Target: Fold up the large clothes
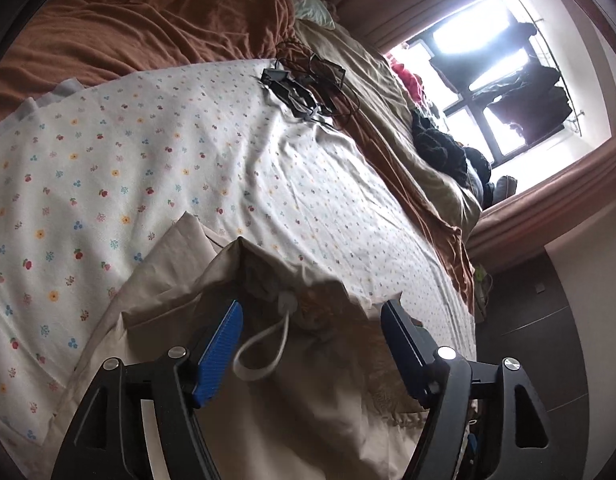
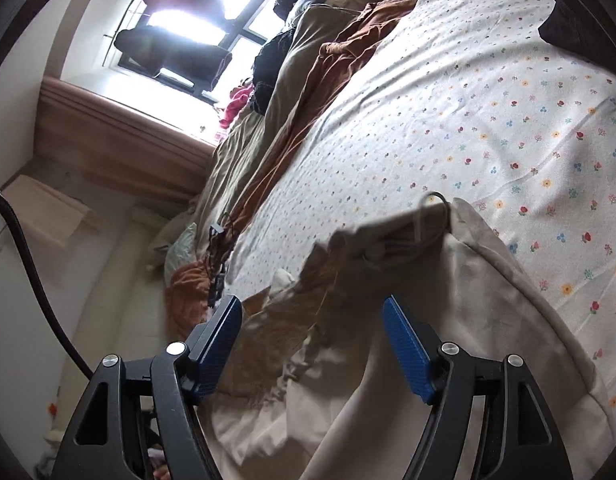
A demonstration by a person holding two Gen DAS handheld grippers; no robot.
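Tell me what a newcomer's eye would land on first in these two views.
First, the beige garment with a white drawstring, lying on the near edge of the flowered sheet between the open blue pads of the left hand-held gripper. The right hand-held gripper stands open over the same garment. Behind the bed glares a bright window with dark clothes hung across it.

Two handheld grippers fill the lower edge of both wrist views. The left gripper (image 1: 311,316) has black, curved linkage arms with triangular cut-outs, joined by round silver screws (image 1: 446,353). Its two fingers carry blue ribbed pads (image 1: 220,354) on black backing. The right gripper (image 2: 311,314) is built alike: black arms, silver screws (image 2: 176,348), blue textured pads (image 2: 407,354). A black cable (image 2: 36,276) curves past its left side.
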